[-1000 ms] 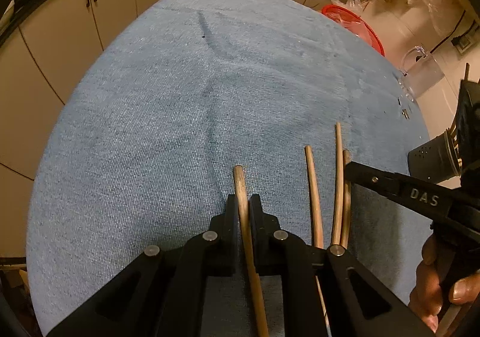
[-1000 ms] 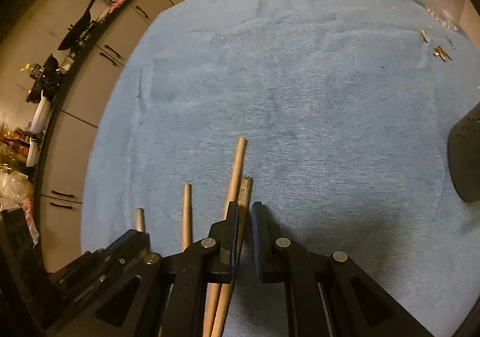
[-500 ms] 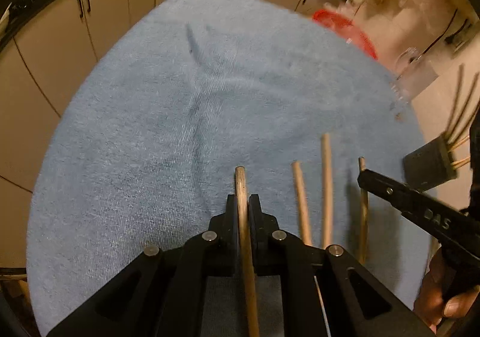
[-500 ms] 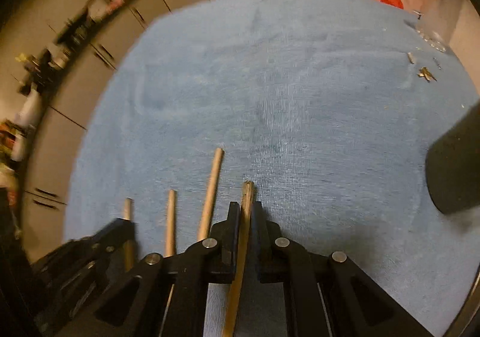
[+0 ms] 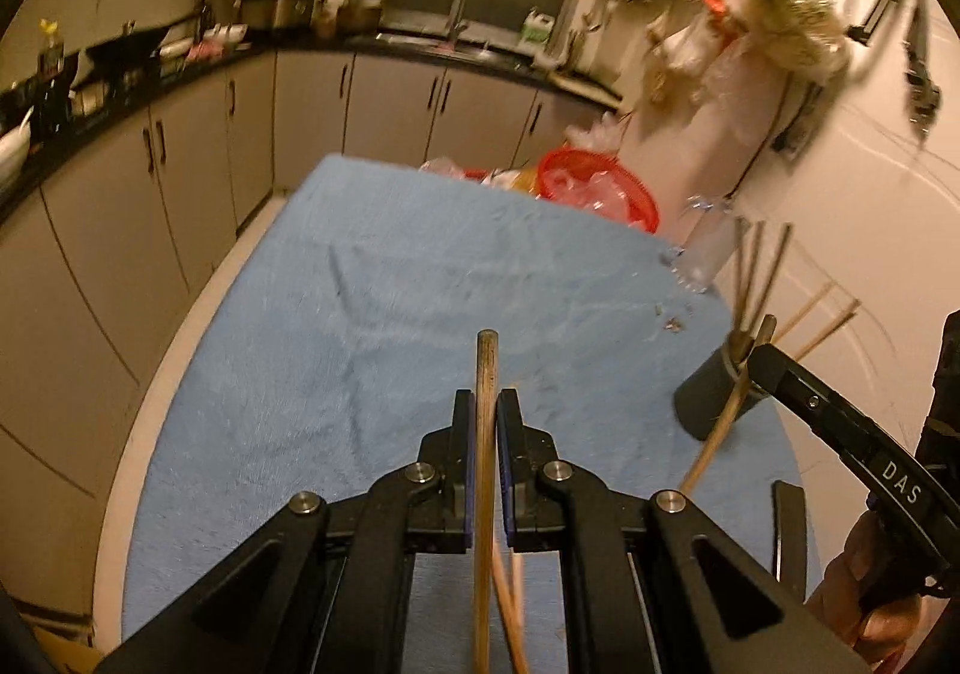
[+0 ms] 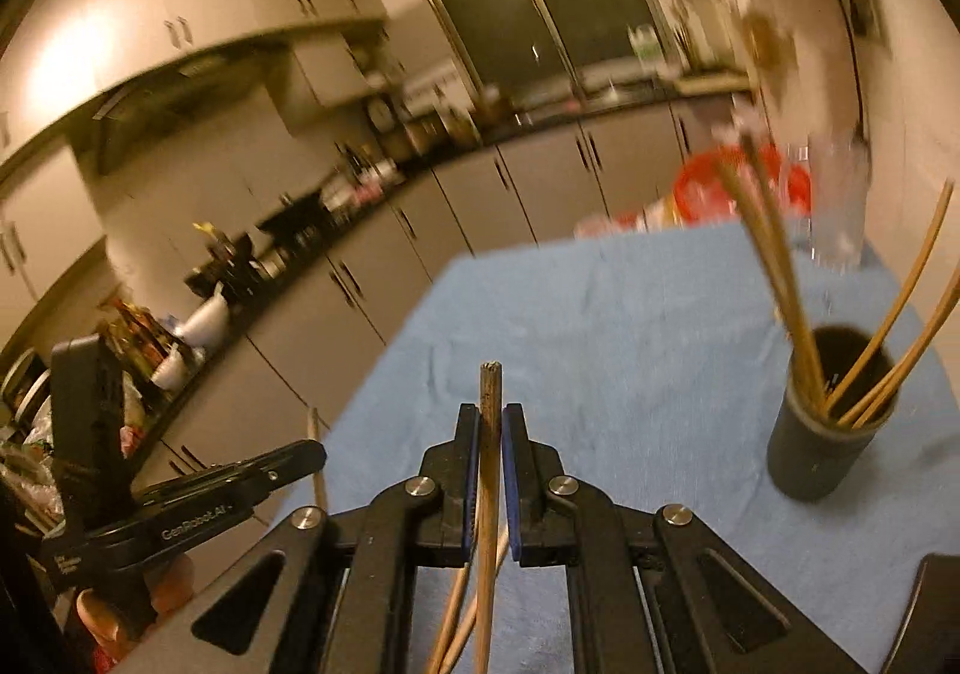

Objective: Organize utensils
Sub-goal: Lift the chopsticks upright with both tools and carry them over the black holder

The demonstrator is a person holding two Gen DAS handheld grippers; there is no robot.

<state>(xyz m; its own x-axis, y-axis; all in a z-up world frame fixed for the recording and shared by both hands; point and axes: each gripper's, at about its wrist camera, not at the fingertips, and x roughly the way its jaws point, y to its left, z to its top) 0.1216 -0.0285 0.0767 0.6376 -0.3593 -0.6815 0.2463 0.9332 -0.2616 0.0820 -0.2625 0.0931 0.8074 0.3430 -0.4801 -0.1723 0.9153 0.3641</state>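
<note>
Both grippers were up off the blue towel-covered table [image 5: 420, 314], and each had a stick in its grip. The left gripper [image 5: 486, 416] had its fingers clenched on a long wooden chopstick [image 5: 485, 434], whose blunt tip poked out past the fingertips toward the far end of the table. Over in the right wrist view, the right gripper [image 6: 492, 428] was clamped the same way on a darker, worn wooden chopstick [image 6: 489, 434], tip forward and raised above the cloth. More pale chopsticks [image 6: 462, 608] showed beneath that gripper, lower in the frame; whether they touched the table was hard to tell.

To the right stood the dark cylindrical holder [image 6: 822, 446], upright on the towel, with several chopsticks [image 6: 774, 260] fanned out of its mouth. From the left wrist view the right gripper's stick crossed in front of that holder. A person's hand [image 5: 870, 602] wrapped the right gripper's handle at the near right. At the far end of the table sat a red plastic basket [image 5: 600, 182] and, beside it, a clear glass jug [image 5: 708, 248], both blurred.
</note>
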